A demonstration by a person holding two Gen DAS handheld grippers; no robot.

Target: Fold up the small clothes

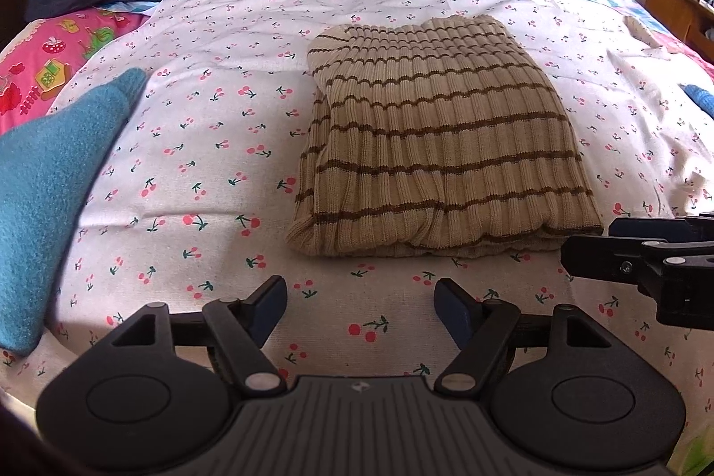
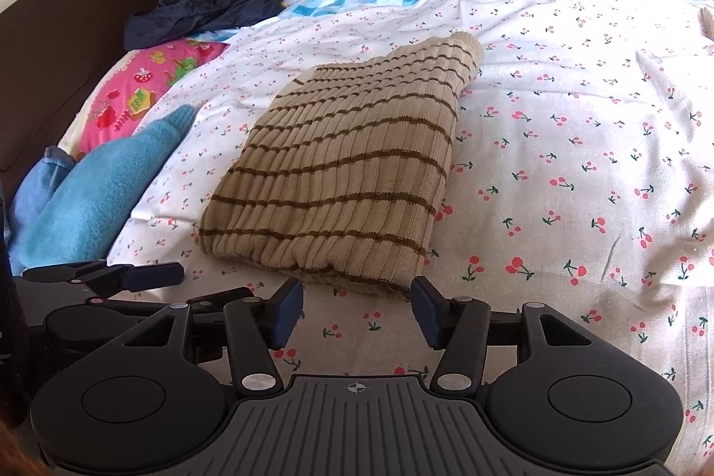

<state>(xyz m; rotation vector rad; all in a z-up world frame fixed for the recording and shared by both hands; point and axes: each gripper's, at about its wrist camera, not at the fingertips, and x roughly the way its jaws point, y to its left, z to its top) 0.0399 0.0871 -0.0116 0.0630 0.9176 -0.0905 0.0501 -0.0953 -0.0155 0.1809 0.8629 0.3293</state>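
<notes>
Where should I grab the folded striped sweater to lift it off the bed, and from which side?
Take the striped sweater by its near rounded fold edge, coming in low from the front. That edge faces both open grippers, the left gripper and the right gripper, and bundles all layers together, so the stack should hold its shape. The far end looks looser. One gripper near each front corner seems safest.
</notes>
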